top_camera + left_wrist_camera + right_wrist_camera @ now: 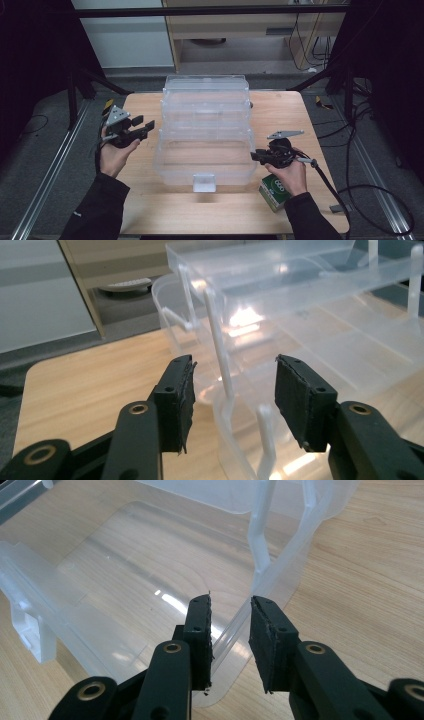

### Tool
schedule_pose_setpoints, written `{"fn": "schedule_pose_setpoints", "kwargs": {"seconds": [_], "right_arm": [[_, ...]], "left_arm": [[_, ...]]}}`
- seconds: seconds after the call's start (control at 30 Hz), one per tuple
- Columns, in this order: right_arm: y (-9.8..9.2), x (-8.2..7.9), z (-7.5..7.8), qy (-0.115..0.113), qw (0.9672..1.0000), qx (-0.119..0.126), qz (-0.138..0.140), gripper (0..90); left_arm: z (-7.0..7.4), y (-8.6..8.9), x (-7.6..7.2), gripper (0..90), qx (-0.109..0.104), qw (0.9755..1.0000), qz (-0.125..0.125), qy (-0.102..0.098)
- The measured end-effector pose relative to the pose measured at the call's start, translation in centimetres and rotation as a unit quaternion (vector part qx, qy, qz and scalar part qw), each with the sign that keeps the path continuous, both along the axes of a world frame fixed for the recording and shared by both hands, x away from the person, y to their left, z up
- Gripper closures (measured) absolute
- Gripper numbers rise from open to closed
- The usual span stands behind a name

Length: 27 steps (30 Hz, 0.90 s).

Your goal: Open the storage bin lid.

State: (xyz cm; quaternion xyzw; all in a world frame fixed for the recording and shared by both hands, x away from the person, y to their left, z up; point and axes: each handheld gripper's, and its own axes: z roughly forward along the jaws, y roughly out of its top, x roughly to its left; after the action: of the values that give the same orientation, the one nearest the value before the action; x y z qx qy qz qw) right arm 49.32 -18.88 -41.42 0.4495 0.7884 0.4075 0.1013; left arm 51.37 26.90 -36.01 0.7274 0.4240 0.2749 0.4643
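Note:
A clear plastic tiered box (pixel 205 107) stands open in the middle of the wooden table (pixel 150 210), its upper trays stepped back over the deep bottom bin. My left gripper (pixel 144 125) hovers just left of the box, open, its pads (pixel 176 395) well apart. A thin white hinge strut (pixel 220 365) of the box (pixel 300 290) rises in the gap, and neither pad touches it. My right gripper (pixel 256 156) sits at the bin's front right corner. In the right gripper view my right gripper (pixel 230 600) is shut on the bin's rim (pixel 235 625), which runs slantwise between its pads.
A small green carton (pixel 272 192) lies on the table under the right hand. A white latch (pixel 204 182) hangs at the bin's front middle. Cables trail off the table's right side. Bare wood lies left of and in front of the box.

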Motion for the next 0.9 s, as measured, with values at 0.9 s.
{"fn": "schedule_pose_setpoints", "kwargs": {"seconds": [0.9], "right_arm": [[0.2,-0.3,-0.1,-0.011,0.9999,-0.005,-0.002,70.9]], "left_arm": [[-5.8,-1.1,-4.1,61.0,0.056,0.9933,-0.032,0.095]]}}
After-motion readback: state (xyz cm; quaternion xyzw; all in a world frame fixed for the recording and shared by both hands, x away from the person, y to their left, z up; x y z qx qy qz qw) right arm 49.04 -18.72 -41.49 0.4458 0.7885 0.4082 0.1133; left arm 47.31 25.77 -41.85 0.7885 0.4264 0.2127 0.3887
